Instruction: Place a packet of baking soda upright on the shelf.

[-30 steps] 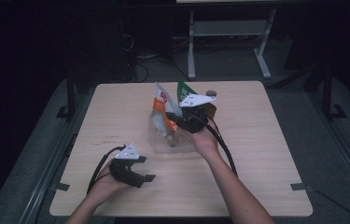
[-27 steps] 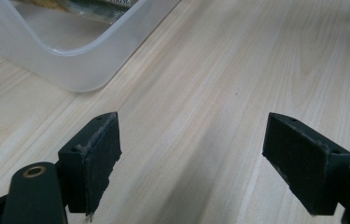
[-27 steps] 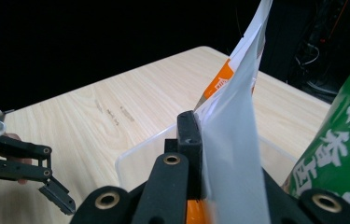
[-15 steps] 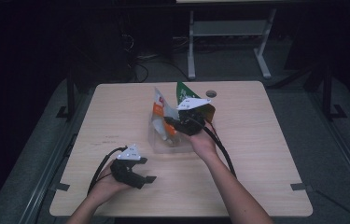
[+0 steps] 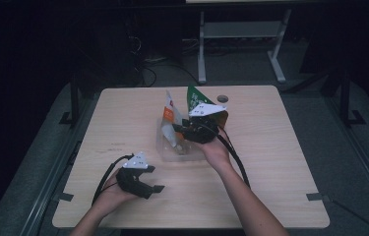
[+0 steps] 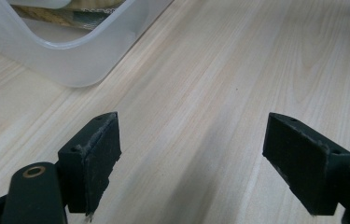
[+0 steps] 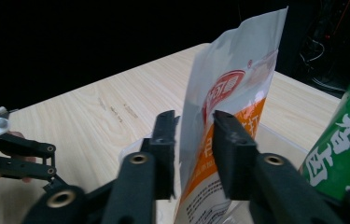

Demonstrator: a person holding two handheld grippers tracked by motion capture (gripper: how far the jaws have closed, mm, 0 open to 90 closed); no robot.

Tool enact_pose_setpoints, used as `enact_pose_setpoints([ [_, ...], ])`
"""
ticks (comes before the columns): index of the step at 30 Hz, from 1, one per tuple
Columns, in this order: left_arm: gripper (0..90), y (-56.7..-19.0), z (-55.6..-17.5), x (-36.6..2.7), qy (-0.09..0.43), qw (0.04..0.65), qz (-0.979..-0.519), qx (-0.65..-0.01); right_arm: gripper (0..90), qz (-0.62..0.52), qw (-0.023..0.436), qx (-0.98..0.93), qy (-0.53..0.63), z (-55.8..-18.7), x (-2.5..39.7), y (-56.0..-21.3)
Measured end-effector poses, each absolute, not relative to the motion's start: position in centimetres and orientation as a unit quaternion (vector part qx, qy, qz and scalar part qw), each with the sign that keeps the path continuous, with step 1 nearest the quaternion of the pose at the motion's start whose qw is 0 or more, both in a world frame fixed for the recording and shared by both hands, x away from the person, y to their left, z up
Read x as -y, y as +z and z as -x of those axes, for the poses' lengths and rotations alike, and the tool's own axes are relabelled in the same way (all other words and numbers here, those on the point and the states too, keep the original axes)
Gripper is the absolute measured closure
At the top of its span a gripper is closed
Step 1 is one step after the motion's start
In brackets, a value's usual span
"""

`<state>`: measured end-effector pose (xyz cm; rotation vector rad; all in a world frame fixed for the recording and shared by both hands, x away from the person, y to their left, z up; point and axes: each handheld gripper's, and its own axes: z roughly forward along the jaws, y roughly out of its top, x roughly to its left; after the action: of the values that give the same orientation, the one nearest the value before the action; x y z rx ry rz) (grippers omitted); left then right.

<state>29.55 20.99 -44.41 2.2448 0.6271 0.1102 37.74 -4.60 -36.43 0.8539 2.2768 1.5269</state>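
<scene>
Right claw astride upright orange-and-white pouch, not closed

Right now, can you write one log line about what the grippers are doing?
right gripper: jaws around orange-and-white pouch, upright in clear tub | left gripper: open, empty, on table

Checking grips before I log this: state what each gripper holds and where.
The right gripper straddles the white-and-orange pouch at mid-height; whether its jaws pinch it cannot be told. The left gripper is open over the table, holding nothing.
</scene>
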Motion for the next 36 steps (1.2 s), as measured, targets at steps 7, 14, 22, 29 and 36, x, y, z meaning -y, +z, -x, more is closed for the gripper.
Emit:
enact_pose_setpoints([
  [7, 18.5, -44.4, -29.5, -21.0, 0.044, 0.394, -0.883, -0.250, 49.3, -0.295, 0.146, -0.793, 0.512, -36.9, 5.2, -36.5],
  [14, 18.4, -44.5, -29.5, -21.0, 0.044, 0.390, -0.886, -0.249, 45.2, -0.289, 0.155, -0.797, 0.507, -35.5, 6.5, -36.4],
  [22, 18.4, -44.5, -29.5, -21.0, 0.043, 0.390, -0.885, -0.250, 43.8, -0.278, 0.139, -0.804, 0.507, -34.4, 8.1, -36.7],
  [29, 18.5, -44.5, -29.6, -21.1, 0.043, 0.387, -0.887, -0.248, 40.8, -0.277, 0.135, -0.813, 0.493, -33.6, 9.6, -37.2],
  [36, 18.5, -44.6, -29.5, -21.0, 0.040, 0.388, -0.887, -0.247, 37.7, -0.275, 0.134, -0.820, 0.484, -32.3, 11.5, -37.9],
])
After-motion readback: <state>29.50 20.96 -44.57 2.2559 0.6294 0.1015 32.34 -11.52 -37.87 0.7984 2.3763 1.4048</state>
